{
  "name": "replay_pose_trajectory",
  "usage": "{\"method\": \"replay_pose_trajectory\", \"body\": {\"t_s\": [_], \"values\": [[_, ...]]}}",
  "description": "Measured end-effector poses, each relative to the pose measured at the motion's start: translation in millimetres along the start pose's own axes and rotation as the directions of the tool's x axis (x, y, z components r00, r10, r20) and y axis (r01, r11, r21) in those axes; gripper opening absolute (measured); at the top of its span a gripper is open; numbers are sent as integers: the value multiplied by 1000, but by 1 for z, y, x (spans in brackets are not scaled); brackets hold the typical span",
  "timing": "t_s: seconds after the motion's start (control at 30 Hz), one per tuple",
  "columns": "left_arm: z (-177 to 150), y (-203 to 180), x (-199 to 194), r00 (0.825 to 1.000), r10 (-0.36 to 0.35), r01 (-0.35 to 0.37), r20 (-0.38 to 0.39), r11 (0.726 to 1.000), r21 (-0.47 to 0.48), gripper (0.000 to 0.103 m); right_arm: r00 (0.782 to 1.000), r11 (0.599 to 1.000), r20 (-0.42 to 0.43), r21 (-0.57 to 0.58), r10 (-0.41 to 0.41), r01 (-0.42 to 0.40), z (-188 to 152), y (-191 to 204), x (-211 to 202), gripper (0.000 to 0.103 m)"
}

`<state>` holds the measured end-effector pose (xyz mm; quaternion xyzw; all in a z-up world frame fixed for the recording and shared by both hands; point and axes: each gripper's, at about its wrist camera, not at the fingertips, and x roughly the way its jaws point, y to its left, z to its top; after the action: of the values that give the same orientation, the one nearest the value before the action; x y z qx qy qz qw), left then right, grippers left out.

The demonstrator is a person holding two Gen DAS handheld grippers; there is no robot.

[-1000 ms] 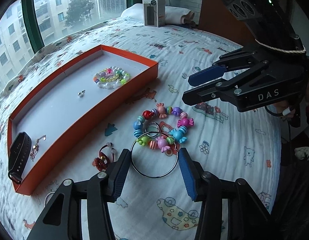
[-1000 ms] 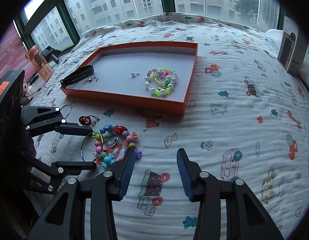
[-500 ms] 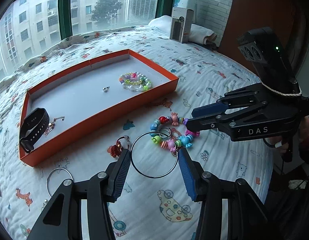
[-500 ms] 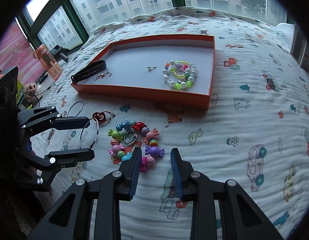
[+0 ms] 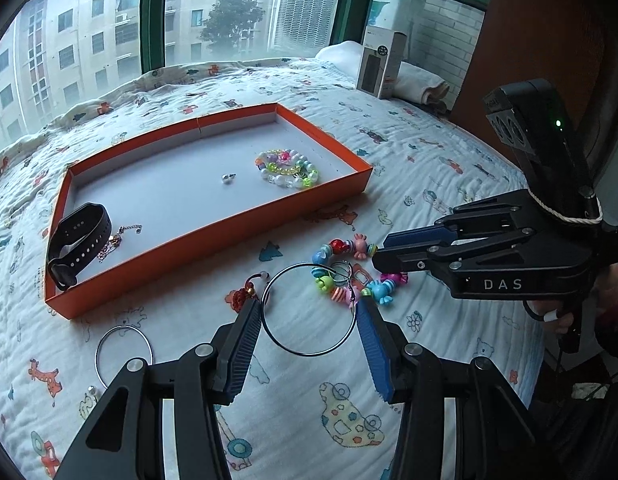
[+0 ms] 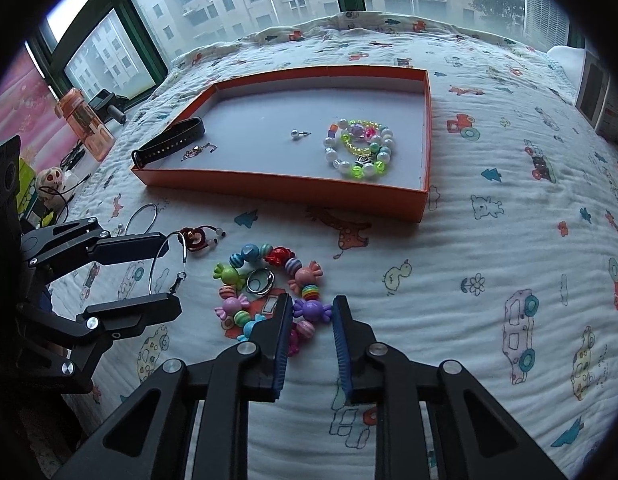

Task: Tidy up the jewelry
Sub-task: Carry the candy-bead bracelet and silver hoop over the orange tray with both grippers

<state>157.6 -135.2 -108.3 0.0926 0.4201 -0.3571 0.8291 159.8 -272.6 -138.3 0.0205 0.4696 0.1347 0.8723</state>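
My left gripper (image 5: 309, 318) is shut on a large silver ring (image 5: 307, 354) and holds it above the bed; the ring also shows in the right wrist view (image 6: 165, 266). My right gripper (image 6: 311, 314) is open with narrowed jaws around a purple bead of the colourful candy-bead bracelet (image 6: 269, 288), which lies on the sheet (image 5: 351, 270). A small metal ring (image 6: 260, 281) lies inside the bracelet. An orange tray (image 5: 213, 236) holds a black band (image 5: 79, 242), a thin chain (image 5: 121, 236), a pearl stud (image 5: 228, 178) and a bead bracelet (image 5: 287, 168).
A red charm (image 5: 241, 296) and a second silver ring (image 5: 123, 350) lie on the sheet near the tray's front wall. A small pearl (image 5: 92, 390) lies at the left. A grey box (image 5: 381, 64) and a folded towel stand at the far right. An orange bottle (image 6: 85, 124) stands beside the bed.
My left gripper has lifted and drawn back with the silver ring in it. My right gripper has moved onto the candy-bead bracelet and its jaws have narrowed.
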Motion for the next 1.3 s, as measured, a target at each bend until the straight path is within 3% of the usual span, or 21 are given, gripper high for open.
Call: {"method": "replay_pose_trajectory", "body": {"t_s": [0.77,1.3], "values": [[17,5,-56,985,120,-107,124,988,-110,52,986,997,167,-72,-22,34,26,28,-49,23],[63,14,-82,958,232,-197,168,959,-202,52,959,996,281,-78,-27,51,53,30,-79,23]]}}
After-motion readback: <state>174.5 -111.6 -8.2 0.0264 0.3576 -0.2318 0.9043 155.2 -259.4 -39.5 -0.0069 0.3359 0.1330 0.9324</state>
